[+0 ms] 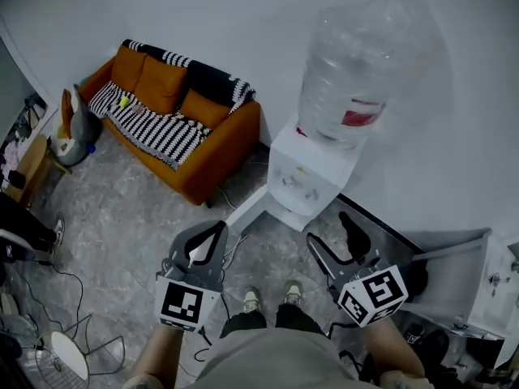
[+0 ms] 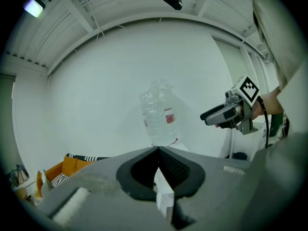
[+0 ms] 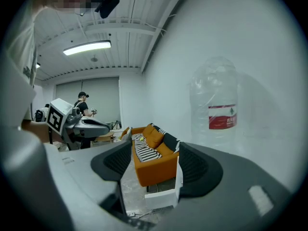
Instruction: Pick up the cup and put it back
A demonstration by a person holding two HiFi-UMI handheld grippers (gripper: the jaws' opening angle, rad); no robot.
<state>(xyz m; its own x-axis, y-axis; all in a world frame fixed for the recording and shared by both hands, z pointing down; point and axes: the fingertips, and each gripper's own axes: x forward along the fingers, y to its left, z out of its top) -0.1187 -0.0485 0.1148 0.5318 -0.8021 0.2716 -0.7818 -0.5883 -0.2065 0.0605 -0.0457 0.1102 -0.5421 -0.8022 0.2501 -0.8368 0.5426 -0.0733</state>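
The left claw (image 2: 158,148), closed on nothing, and the right claw (image 3: 155,146), open and empty, hang before the water dispenser (image 1: 312,168); no cup is visible, so I cannot judge its handling.

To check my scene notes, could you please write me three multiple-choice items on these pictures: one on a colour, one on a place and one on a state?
1. What colour is the cushioned fabric sofa? A green; B orange; C blue.
2. Where does the large clear plastic water bottle stand? A on the sofa; B on a shelf; C on the white box-shaped dispenser.
3. How do the jaws of the right gripper stand? A apart, nothing between; B shut on a cup; C shut together.

Answers: B, its front and cushions show orange. C, the bottle sits neck-down atop the dispenser. A, the right gripper view shows a gap with only the room beyond.
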